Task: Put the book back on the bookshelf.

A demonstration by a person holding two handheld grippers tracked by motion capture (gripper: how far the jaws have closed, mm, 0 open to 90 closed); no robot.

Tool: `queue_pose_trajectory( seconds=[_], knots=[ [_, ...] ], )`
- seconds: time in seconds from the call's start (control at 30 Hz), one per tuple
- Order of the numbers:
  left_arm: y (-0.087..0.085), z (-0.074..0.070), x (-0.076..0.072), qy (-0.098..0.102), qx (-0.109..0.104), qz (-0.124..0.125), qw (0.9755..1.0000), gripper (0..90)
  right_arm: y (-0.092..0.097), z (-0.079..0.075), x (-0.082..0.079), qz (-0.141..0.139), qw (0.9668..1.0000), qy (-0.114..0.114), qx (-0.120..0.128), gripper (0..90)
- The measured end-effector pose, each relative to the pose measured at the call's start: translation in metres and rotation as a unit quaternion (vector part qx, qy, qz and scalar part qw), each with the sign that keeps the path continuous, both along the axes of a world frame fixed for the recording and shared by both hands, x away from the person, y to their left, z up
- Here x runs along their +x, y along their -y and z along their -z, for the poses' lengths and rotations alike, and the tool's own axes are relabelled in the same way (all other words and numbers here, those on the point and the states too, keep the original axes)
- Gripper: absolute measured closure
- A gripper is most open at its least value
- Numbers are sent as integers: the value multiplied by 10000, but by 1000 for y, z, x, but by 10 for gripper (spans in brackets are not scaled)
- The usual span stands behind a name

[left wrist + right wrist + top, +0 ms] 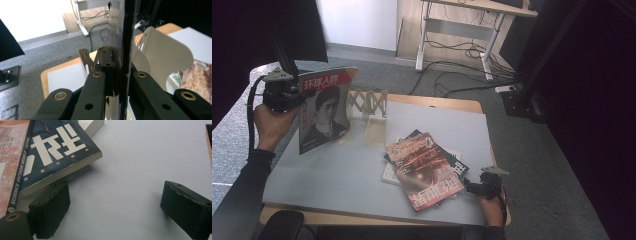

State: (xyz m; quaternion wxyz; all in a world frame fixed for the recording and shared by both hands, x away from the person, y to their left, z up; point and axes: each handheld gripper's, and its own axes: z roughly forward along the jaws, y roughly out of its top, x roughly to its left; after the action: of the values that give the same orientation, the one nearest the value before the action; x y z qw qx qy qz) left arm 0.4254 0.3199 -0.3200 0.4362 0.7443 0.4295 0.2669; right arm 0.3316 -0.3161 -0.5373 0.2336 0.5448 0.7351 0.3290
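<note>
A magazine with a portrait and a red title bar (324, 107) stands upright off the table's left side, and my left gripper (294, 95) is shut on its spine edge. In the left gripper view the magazine (123, 37) runs edge-on between the jaws of the left gripper (117, 75). A cream folding book rack (369, 107) stands just right of it, and one of its dividers (162, 55) is close by. A loose stack of magazines (424, 167) lies on the grey mat (337, 175). My right gripper (472, 187) rests open at the stack's right corner. In its own view the right gripper (117, 205) has one pad (51, 210) under the overhanging dark blue magazine (55, 150).
The mat covers a wooden table whose edge (447, 102) shows at the back. Behind it stand a desk frame (424, 35) and loose cables (462, 75) on grey carpet. A black panel (297, 25) hangs at top left, and dark equipment (532, 100) fills the right.
</note>
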Motion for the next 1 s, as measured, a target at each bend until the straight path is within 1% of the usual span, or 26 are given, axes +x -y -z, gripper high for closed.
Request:
queue_pose_trajectory(
  seconds=[0.1, 0.13, 0.2, 0.3, 0.33, 0.37, 0.4, 0.5, 0.63, 0.7, 0.8, 0.83, 0.87, 0.9, 0.93, 1.0],
  knots=[
    [-3, 1, -3, -92, -5, 40, 10000, 853, 0, 0, 0, 4, 10000, -1, 1, 80],
    [-3, 1, -3, -92, -5, 40, 10000, 851, 0, 0, 0, 5, 10000, -1, 2, 80],
    [-5, 2, -7, -193, 31, 62, 9998, 847, 0, 0, 0, 2, 10000, -2, 2, 80],
    [-7, 3, -11, -237, 85, 86, 9996, 843, 0, 0, 0, 3, 10000, 0, 2, 80],
    [-9, 5, -15, -283, 145, 103, 9994, 842, 0, 0, 0, 0, 10000, 0, 0, 80],
    [-9, 5, -15, -283, 145, 103, 9994, 840, 0, 0, 0, 0, 10000, 0, 0, 80],
    [-11, 7, -19, -302, 208, 108, 9993, 838, 0, 0, 0, 4, 10000, -4, 4, 79],
    [-15, 11, -25, -400, 237, 124, 9988, 830, 0, 0, 0, 2, 10000, -2, 2, 80],
    [-23, 17, -33, -485, 181, 110, 9986, 811, 0, 0, 0, -3, 10000, -2, -2, 80],
    [-25, 19, -35, -511, 219, 75, 9984, 802, 0, 0, 0, 0, 10000, -4, 0, 80],
    [-27, 19, -35, -516, 208, 39, 9984, 788, 0, 0, 0, -1, 10000, -4, -1, 80],
    [-28, 19, -35, -500, 175, 24, 9986, 785, 0, 0, 0, -2, 10000, -2, -2, 80],
    [-30, 15, -35, -475, 74, 8, 9988, 785, 0, 0, 0, -2, 10000, -3, -3, 80],
    [-30, 15, -35, -475, 74, 8, 9988, 784, 0, 0, 0, -2, 10000, -3, -3, 80],
    [-30, 11, -34, -487, 36, 47, 9988, 784, 0, 0, 0, -1, 10000, -3, -2, 80],
    [-28, 7, -33, -493, 27, 70, 9988, 781, 0, 0, 0, -1, 10000, -2, -1, 80]
  ],
)
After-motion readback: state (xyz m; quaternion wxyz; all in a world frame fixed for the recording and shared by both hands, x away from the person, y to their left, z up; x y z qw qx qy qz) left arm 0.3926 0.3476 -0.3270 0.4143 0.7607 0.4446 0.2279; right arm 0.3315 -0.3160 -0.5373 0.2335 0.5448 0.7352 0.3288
